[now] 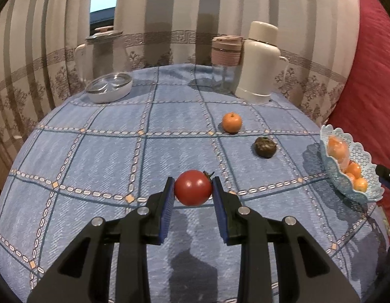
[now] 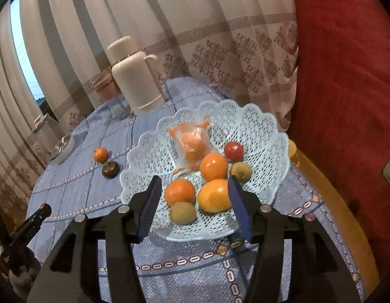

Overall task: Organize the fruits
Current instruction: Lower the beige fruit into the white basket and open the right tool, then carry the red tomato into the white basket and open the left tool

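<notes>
Left wrist view: my left claw (image 1: 193,189) clamps a round red tomato (image 1: 193,187); my right claw (image 2: 193,202) gapes wide above the pale-blue lattice plastic basket (image 2: 265,131).

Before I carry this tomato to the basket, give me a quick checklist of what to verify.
1. Left tongs shut on the tomato, pads on both sides: ok.
2. Tomato off the cloth: cannot tell.
3. Right tongs open, holding nothing: ok.
4. Basket has bare mesh for it: ok.
5. Right tongs hang over the basket, in the drop path: not ok.
6. Loose orange and dark fruit lie beside the path: ok.
</notes>
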{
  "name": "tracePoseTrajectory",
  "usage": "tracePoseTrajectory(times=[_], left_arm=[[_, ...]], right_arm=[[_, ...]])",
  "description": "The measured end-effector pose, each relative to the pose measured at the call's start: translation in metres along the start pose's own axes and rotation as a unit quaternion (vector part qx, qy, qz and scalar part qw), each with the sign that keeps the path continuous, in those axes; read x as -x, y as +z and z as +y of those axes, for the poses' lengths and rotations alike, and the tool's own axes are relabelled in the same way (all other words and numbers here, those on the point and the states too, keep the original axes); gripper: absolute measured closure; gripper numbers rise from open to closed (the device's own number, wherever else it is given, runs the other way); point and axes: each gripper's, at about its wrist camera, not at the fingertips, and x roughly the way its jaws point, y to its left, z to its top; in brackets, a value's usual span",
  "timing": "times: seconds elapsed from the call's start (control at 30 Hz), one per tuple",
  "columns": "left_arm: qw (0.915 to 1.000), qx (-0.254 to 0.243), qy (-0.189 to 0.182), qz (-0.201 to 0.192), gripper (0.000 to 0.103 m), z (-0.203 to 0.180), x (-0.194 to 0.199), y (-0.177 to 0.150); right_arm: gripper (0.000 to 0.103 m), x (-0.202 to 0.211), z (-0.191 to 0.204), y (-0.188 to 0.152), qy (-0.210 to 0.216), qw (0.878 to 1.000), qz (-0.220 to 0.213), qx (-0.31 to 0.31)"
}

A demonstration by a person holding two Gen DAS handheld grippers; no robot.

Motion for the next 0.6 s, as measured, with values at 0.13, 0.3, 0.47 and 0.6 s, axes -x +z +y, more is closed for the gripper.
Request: tracePoseTrajectory(times=[0.13, 0.3, 0.47, 0.6], left_arm=[[0.9994, -0.014, -0.031, -0.005, 0.073, -0.02, 0.004, 0.008], [0.9948, -0.024, -0.099, 0.003, 0.073, -0.05, 0.005, 0.02], [0.986, -0.04, -0.16, 0.022, 0.073, -0.089, -0.001, 0.026], [0.9774, -0.06, -0.199, 0.037, 0.073, -0.121, -0.006, 0.027]], right_arm=[[0.047, 0.013, -0.011, 0.01, -0.01, 0.999, -0.033, -0.019], [0.045, 0.024, -0.017, 0.018, -0.035, 0.997, -0.068, -0.016], [0.044, 0.017, -0.021, 0.018, -0.037, 0.997, -0.062, -0.019], [0.044, 0.01, -0.023, 0.017, -0.038, 0.998, -0.055, -0.021]])
